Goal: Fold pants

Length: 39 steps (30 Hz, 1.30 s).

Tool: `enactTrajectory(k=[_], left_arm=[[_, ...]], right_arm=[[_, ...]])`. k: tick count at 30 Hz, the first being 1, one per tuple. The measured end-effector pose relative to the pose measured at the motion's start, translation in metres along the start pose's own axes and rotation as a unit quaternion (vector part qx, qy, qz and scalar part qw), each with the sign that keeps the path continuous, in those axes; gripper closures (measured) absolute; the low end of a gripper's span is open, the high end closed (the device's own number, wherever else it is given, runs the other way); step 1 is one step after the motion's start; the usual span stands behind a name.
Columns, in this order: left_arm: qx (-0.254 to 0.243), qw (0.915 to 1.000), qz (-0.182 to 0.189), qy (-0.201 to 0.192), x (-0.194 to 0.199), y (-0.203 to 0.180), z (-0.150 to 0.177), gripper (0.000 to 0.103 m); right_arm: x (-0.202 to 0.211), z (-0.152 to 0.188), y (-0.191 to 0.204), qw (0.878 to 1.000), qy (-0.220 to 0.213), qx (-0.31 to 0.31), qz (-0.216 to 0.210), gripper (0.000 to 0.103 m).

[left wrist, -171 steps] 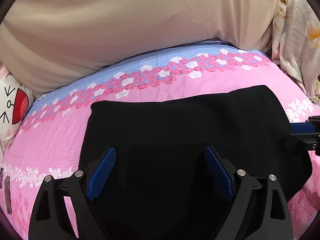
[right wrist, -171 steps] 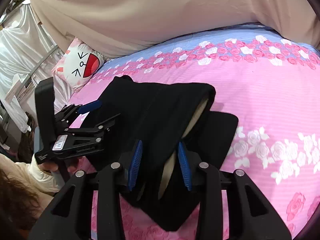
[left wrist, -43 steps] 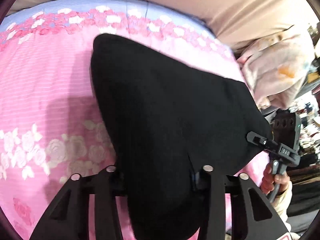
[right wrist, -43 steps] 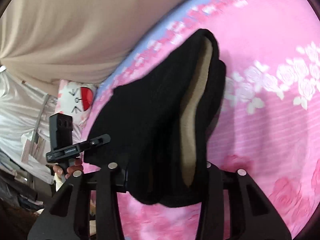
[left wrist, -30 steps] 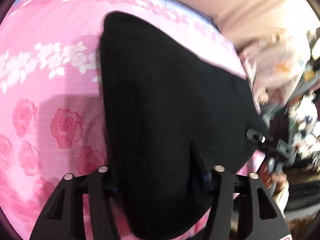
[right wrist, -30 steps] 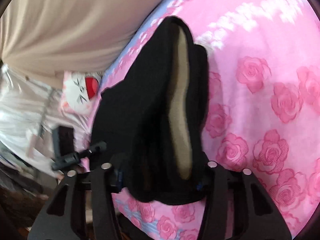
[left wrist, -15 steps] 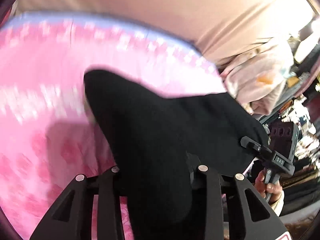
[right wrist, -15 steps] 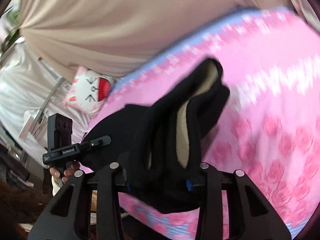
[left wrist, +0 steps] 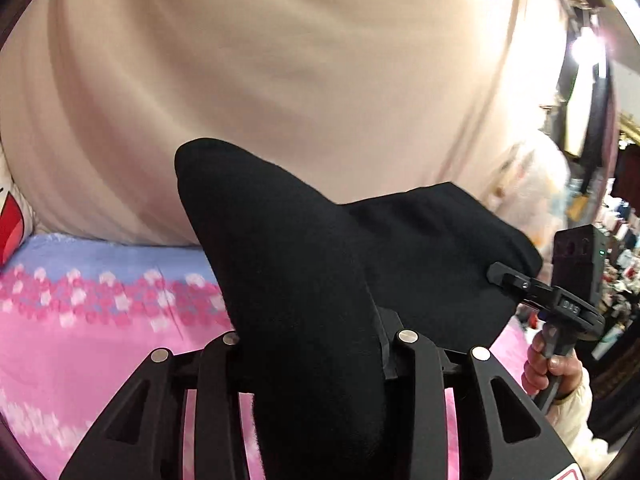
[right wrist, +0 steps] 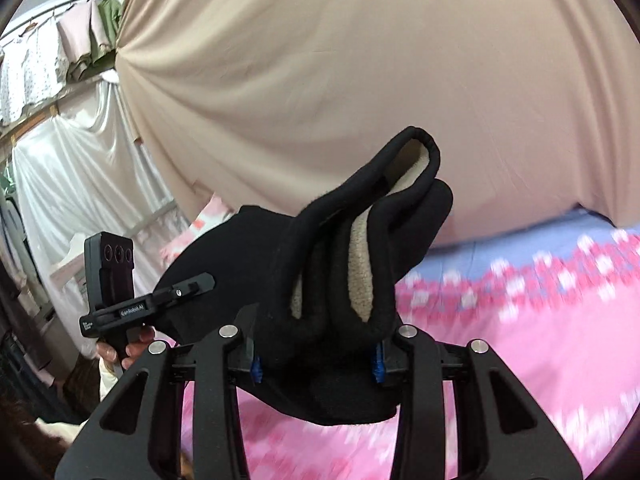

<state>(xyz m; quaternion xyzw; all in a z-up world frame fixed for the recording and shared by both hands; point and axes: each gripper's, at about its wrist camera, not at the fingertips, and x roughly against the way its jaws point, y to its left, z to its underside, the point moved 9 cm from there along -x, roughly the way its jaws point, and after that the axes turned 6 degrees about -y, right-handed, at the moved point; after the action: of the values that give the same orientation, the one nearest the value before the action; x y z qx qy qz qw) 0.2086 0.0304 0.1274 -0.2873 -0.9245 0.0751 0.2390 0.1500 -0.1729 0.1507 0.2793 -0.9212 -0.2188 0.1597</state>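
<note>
The folded black pants [left wrist: 288,264] hang in the air above the pink bed, held at two ends. My left gripper [left wrist: 312,320] is shut on one end; the cloth drapes over its fingers and hides the pads. In the right wrist view the pants [right wrist: 360,248] show their beige fleece lining between black layers. My right gripper [right wrist: 316,360] is shut on that thick stack, with the blue pads just showing at its sides. Each gripper also appears in the other view, the right gripper [left wrist: 520,280] and the left gripper [right wrist: 188,286], both clamped on the pants' edge.
The pink rose-print bed sheet [right wrist: 540,340] lies below, with a blue band along the back. A beige curtain [left wrist: 280,60] fills the background. A cartoon pillow [left wrist: 10,228] sits at the left edge. A person's hand [left wrist: 552,368] holds the right gripper's handle. White drapes [right wrist: 72,184] hang at the left.
Both grippers have risen with the pants, which lay on the sheet a second ago and now hang clear of it. Both views have tipped up toward the curtain.
</note>
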Motion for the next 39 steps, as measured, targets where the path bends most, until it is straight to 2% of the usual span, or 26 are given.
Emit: enactTrajectory(k=[2, 5, 10, 13, 14, 16, 18, 19, 23, 24, 25, 27, 29, 30, 32, 34, 35, 37, 39], left_arm=[[0.0, 0.9997, -0.021, 0.01, -0.041, 0.024, -0.002, 0.07], [-0.002, 0.999, -0.041, 0.014, -0.093, 0.056, 0.009, 0.07], [0.007, 0.9945, -0.073, 0.075, -0.184, 0.118, 0.066, 0.07], [0.029, 0.9893, -0.084, 0.115, -0.214, 0.149, 0.106, 0.069], [0.034, 0.9887, -0.085, 0.118, -0.217, 0.156, 0.114, 0.066], [0.058, 0.9894, -0.056, 0.12, -0.214, 0.168, 0.127, 0.057], [0.08, 0.987, -0.043, 0.133, -0.213, 0.177, 0.138, 0.05], [0.094, 0.9854, -0.038, 0.137, -0.212, 0.183, 0.145, 0.04], [0.145, 0.9796, -0.016, 0.137, -0.18, 0.199, 0.145, 0.04], [0.137, 0.9822, -0.023, 0.126, -0.156, 0.205, 0.139, 0.04], [0.125, 0.9843, -0.04, 0.118, -0.136, 0.206, 0.134, 0.04], [0.082, 0.9851, -0.112, 0.102, -0.094, 0.219, 0.121, 0.041], [0.056, 0.9848, -0.141, 0.084, -0.073, 0.214, 0.1, 0.044], [0.056, 0.9849, -0.145, 0.076, -0.07, 0.207, 0.09, 0.044], [0.069, 0.9882, -0.124, 0.056, -0.08, 0.178, 0.064, 0.043], [0.071, 0.9914, -0.095, 0.056, -0.102, 0.153, 0.059, 0.042], [0.064, 0.9916, -0.092, 0.064, -0.12, 0.145, 0.061, 0.042], [0.04, 0.9881, -0.119, 0.088, -0.158, 0.142, 0.078, 0.042], [0.012, 0.9791, -0.165, 0.117, -0.191, 0.158, 0.104, 0.043]], right_arm=[[-0.031, -0.001, -0.029, 1.0, 0.002, -0.013, -0.001, 0.067], [-0.08, 0.016, -0.076, 0.999, 0.019, -0.042, 0.011, 0.067], [-0.14, 0.074, -0.151, 0.992, 0.07, -0.093, 0.042, 0.067], [-0.163, 0.115, -0.182, 0.986, 0.105, -0.116, 0.063, 0.067], [-0.165, 0.126, -0.19, 0.984, 0.11, -0.123, 0.068, 0.067], [-0.164, 0.139, -0.2, 0.981, 0.116, -0.139, 0.069, 0.064], [-0.164, 0.152, -0.205, 0.975, 0.139, -0.154, 0.074, 0.056], [-0.163, 0.154, -0.205, 0.974, 0.142, -0.163, 0.072, 0.055], [-0.133, 0.145, -0.205, 0.971, 0.147, -0.16, 0.102, 0.046], [-0.118, 0.14, -0.205, 0.971, 0.142, -0.151, 0.115, 0.042], [-0.095, 0.131, -0.204, 0.973, 0.129, -0.135, 0.137, 0.042], [-0.059, 0.11, -0.193, 0.977, 0.092, -0.095, 0.167, 0.044], [-0.048, 0.086, -0.166, 0.984, 0.067, -0.063, 0.151, 0.055], [-0.053, 0.073, -0.15, 0.987, 0.06, -0.046, 0.144, 0.055], [-0.081, 0.061, -0.12, 0.991, 0.059, -0.013, 0.12, 0.06], [-0.117, 0.067, -0.106, 0.99, 0.078, 0.012, 0.113, 0.061], [-0.132, 0.073, -0.108, 0.989, 0.09, 0.015, 0.112, 0.062], [-0.16, 0.093, -0.123, 0.984, 0.114, 0.019, 0.133, 0.062], [-0.17, 0.111, -0.153, 0.978, 0.127, 0.008, 0.166, 0.063]])
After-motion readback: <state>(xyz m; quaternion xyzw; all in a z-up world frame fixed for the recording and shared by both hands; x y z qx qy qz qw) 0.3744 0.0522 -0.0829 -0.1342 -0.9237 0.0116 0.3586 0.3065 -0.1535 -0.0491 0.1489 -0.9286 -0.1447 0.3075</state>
